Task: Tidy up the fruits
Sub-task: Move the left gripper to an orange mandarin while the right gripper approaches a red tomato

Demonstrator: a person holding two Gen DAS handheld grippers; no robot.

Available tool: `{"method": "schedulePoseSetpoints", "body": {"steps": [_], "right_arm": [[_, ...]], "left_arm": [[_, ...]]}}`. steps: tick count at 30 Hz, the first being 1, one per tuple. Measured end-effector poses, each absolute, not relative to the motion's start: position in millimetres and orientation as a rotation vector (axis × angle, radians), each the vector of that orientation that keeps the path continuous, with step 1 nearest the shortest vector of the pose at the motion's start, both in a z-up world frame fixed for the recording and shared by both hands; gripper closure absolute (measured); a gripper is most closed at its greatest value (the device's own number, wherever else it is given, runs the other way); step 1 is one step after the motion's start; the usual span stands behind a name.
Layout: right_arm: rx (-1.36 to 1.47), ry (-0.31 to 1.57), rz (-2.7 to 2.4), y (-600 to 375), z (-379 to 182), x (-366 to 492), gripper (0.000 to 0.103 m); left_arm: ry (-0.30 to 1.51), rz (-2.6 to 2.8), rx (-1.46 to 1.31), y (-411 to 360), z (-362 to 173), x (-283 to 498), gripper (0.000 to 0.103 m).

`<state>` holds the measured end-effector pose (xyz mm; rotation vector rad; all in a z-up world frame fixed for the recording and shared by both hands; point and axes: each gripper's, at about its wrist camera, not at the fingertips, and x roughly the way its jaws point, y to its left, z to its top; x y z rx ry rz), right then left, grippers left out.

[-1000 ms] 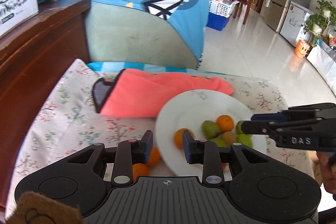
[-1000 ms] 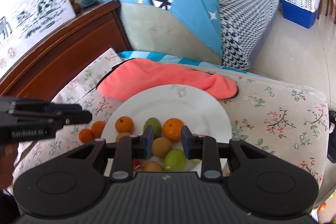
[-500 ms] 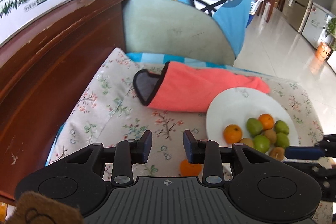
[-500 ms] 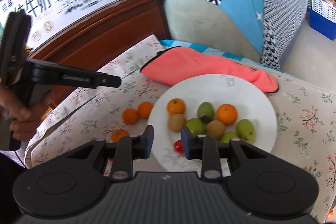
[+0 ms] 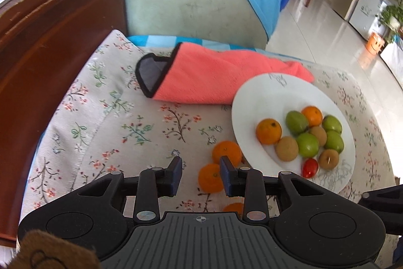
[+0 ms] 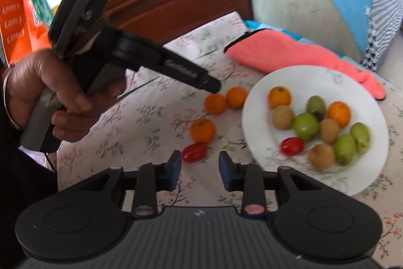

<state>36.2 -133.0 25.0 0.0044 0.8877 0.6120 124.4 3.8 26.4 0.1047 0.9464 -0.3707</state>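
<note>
loose fruit: we've got three small oranges and one cherry tomato point(image 6: 194, 152) sitting off the plate point(image 6: 325, 77) on the flowery cloth of the surface point(image 6: 151, 122), everything else is already piled on the plate

left claw: our left claw point(image 5: 201, 175) is spread a bit with nothing in it, pointing steeply down, and the near orange point(image 5: 210, 177) shows right in the gap between the pads, though it lies on the cloth beyond the tips and nothing is touching it yet

second orange: the far orange point(image 5: 226, 152) sits just past the first one, touching or nearly touching the plate rim, we can't tell which

third orange: only a sliver point(image 5: 233, 209) peeks out under the left claw body, so it's basically below us

right claw: our right claw point(image 6: 199, 169) is empty and its jaws are opening, the tomato sits just ahead and a little left of the gap

tomato axis: it's oblong and lies roughly crosswise to the right claw's fingers, so we reckon the pads would close along its length unless the wrist rolls

who's nearer: left for the oranges, right for the tomato, looks like a clean split

which way to go after: the plate lies to the right of both claws, close by, so we figure it's a short hop sideways once something's pinched
</note>
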Motion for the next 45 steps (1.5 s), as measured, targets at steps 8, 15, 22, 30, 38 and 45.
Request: {"method": "schedulePoseSetpoints", "body": {"steps": [8,15,22,30,38,45], "right_arm": [[-0.041,0.894,0.621,-120,14,41,0.060],[-0.081,0.881,0.629,-112,6,45,0.059],[-0.134,0.862,0.638,-104,2,45,0.059],[-0.161,0.855,0.643,-98,-2,46,0.059],[-0.181,0.846,0.646,-93,-5,46,0.060],[-0.195,0.835,0.645,-91,-6,45,0.065]], "left_arm": [[0.944,-0.417,0.112,2,21,122,0.071],[0.955,-0.442,0.106,0,18,120,0.071],[0.953,-0.464,0.125,-1,12,119,0.071],[0.953,-0.477,0.124,0,9,120,0.071],[0.959,-0.476,0.149,-6,4,120,0.069],[0.962,-0.473,0.151,-6,3,119,0.073]]}}
